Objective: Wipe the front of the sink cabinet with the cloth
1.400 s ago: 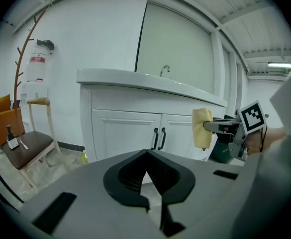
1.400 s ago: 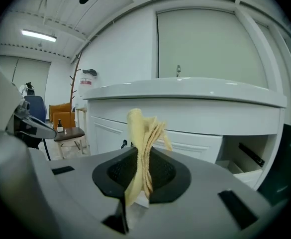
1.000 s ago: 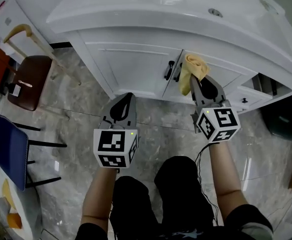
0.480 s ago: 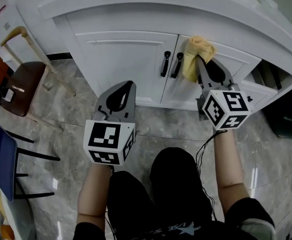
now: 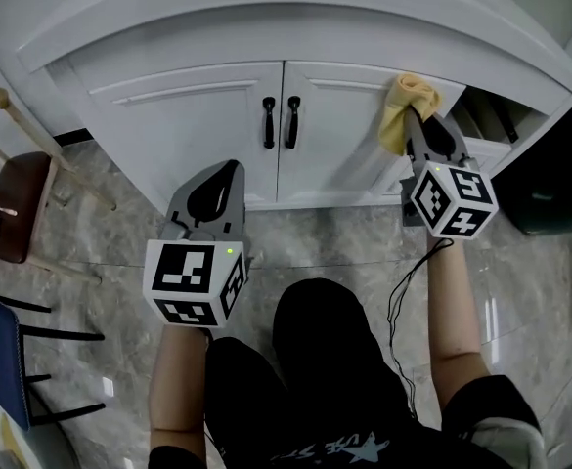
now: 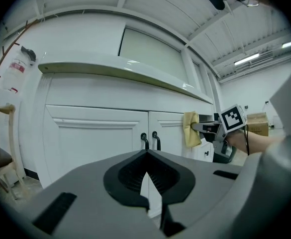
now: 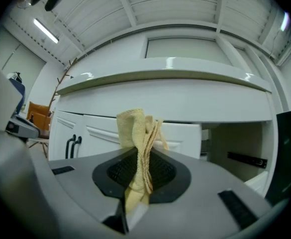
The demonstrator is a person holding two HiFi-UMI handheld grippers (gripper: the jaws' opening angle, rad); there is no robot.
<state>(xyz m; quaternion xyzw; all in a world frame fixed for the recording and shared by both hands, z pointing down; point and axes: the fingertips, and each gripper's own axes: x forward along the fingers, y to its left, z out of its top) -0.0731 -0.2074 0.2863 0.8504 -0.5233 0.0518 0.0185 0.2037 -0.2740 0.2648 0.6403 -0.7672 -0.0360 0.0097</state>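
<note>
Two white panelled doors front the sink cabinet (image 5: 198,135), glossy beneath a curved, overhanging top, with a pair of slim black handles (image 5: 269,122) at their meeting edges. Grey veined stone tiles cover the floor (image 5: 325,237), and a brown chair (image 5: 12,208) stands off to the left. The right tongs (image 7: 138,153) pinch a soft, crumpled yellow cloth (image 5: 403,110) against the right door's upper part. The left tongs (image 6: 146,156) are pressed together with nothing between them, apart from the cabinet.
</note>
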